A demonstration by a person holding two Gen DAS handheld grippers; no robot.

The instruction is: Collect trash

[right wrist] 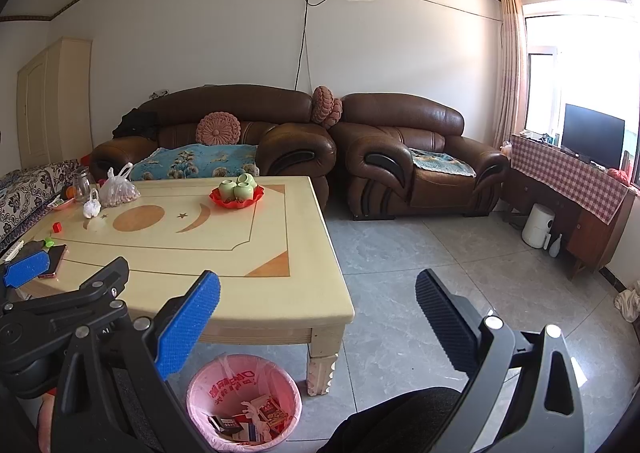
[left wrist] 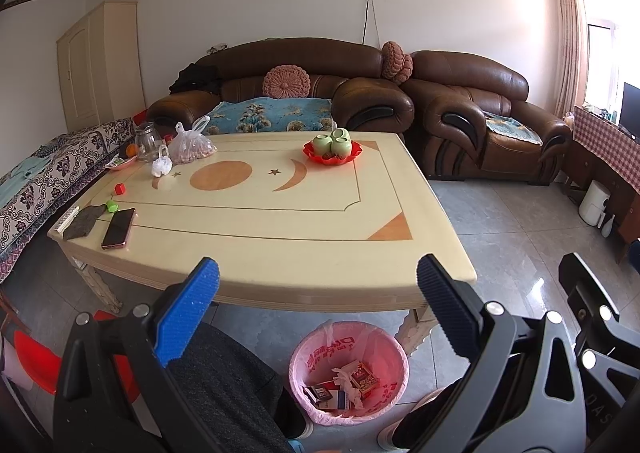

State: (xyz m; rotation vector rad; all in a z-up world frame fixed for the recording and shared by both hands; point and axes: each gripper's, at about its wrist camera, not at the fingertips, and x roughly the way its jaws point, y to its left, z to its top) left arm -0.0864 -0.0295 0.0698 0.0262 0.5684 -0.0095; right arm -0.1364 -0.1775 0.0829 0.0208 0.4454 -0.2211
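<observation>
Left gripper (left wrist: 318, 285): fingers spread wide, nothing between them, held above the table's near edge. Right gripper (right wrist: 318, 299): fingers likewise spread and empty, held off the table's near right corner, over the floor.

Bin (left wrist: 394, 349): pink-lined, on the floor under the near edge of the table (left wrist: 280, 221), between the person's knees. Holds the trash (left wrist: 340, 383): cartons and crumpled white paper.

Table, left end: phone (left wrist: 118, 228), grey cloth (left wrist: 82, 221), green cap (left wrist: 111, 206), red cube (left wrist: 119, 188), small white bag (left wrist: 161, 166), larger clear bag (left wrist: 191, 145), glass jug (left wrist: 146, 141).

Table, far side: red tray (left wrist: 316, 155) carrying green cups (left wrist: 334, 143).

Beyond: brown sofa (left wrist: 304, 65), armchair (left wrist: 492, 121).
</observation>
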